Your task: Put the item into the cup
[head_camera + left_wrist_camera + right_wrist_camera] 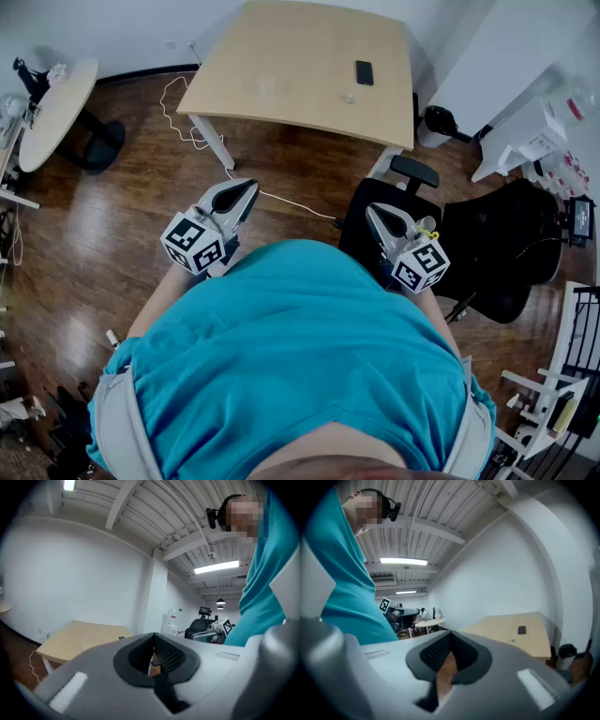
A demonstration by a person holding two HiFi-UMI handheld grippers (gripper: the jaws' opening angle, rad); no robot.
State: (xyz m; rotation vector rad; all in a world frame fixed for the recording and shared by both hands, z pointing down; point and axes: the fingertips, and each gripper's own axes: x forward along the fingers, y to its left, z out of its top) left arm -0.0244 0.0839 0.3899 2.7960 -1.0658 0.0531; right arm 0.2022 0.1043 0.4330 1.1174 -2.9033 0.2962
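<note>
Person: stands in a teal shirt that fills the lower half of the head view, with a claw held out level on each side of the chest.
Left claw: left of centre in the head view, its marker cube nearest the body. In its own view the two dark pads are closed together with nothing gripped, and a sliver of brown shows through the slit.
Right claw: right of centre in the head view, in front of the chair. In its own view the pads are closed together and hold nothing; brown floor shows through the narrow slit below them.
Counter: pale wooden top in the upper middle of the head view, well apart from both claws.
Phone: dark and flat on the counter, toward its right side.
Item: small pale thing on the counter just below the phone, also seen beside the phone in the right gripper view. It is too small to tell what it is.
Cup: only a faint clear shape on the counter, left of the item and apart from it, too faint to be sure of.
Chair: black office chair at the right of the head view.
Floor: dark wood boards, with a white cable trailing near the counter's left corner.
Round table: pale, in the upper left of the head view.
</note>
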